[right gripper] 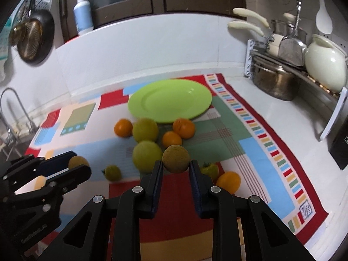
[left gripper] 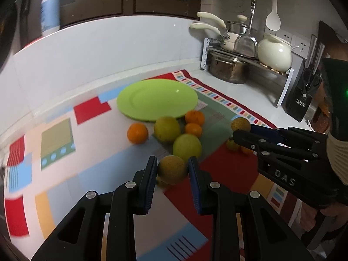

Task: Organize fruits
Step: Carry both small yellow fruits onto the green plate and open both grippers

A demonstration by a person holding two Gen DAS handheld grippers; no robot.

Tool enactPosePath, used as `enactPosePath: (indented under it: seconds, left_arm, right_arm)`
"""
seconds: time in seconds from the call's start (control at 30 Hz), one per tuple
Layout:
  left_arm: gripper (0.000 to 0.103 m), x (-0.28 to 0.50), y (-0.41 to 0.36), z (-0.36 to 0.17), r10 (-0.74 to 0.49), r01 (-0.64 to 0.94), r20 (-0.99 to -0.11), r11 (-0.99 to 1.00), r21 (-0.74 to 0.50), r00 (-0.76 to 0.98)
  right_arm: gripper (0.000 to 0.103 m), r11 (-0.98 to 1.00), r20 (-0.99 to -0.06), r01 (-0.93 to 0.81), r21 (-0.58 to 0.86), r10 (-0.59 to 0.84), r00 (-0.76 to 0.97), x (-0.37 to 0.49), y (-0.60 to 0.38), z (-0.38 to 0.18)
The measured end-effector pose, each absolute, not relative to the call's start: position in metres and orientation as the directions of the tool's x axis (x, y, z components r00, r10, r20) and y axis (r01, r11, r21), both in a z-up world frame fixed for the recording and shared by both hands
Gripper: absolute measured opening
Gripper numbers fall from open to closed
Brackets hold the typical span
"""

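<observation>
My left gripper (left gripper: pixel 172 167) is shut on a brownish speckled fruit (left gripper: pixel 172 169) and holds it above the cloth. My right gripper (right gripper: pixel 175 167) is shut on a second brownish speckled fruit (right gripper: pixel 176 158); it also shows in the left wrist view (left gripper: pixel 241 124). A green plate (left gripper: pixel 157 100) lies bare at the back of the patterned cloth (left gripper: pixel 65 174). In front of it sit two yellow-green fruits (left gripper: pixel 167 128) (left gripper: pixel 187 146) and three oranges (left gripper: pixel 137 133) (left gripper: pixel 194 117) (left gripper: pixel 193 129). In the right wrist view, two small green tomatoes (right gripper: pixel 112 172) (right gripper: pixel 209 169) and another orange (right gripper: pixel 228 181) lie nearer.
A dish rack (left gripper: pixel 250 52) with pots, pans and a cream pot stands at the back right. A black knife block (left gripper: pixel 303 95) stands right of it. A soap bottle (right gripper: pixel 83 13) is on the ledge. A faucet (right gripper: pixel 13 108) and sink are at far left.
</observation>
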State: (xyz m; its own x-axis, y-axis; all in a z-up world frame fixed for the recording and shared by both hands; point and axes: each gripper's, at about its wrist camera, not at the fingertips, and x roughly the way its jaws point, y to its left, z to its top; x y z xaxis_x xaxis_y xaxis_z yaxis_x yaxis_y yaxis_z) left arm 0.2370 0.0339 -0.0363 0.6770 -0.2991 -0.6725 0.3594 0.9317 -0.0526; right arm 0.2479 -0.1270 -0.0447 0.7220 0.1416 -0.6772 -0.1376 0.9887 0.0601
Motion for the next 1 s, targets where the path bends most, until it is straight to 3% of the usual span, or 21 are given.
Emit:
enactPosePath:
  seconds: [0.43, 1.0]
  left_arm:
    - [0.029, 0.312, 0.023, -0.026, -0.303, 0.362, -0.669, 0.93, -0.054, 0.679]
    - [0.029, 0.426, 0.008, -0.046, -0.252, 0.301, -0.746, 0.951, -0.073, 0.616]
  right_arm:
    - [0.026, 0.981, -0.654, -0.187, 0.051, 0.174, 0.736, 0.306, -0.119, -0.022]
    - [0.026, 0.937, -0.728, -0.346, 0.038, 0.263, 0.633, 0.424, -0.119, -0.033]
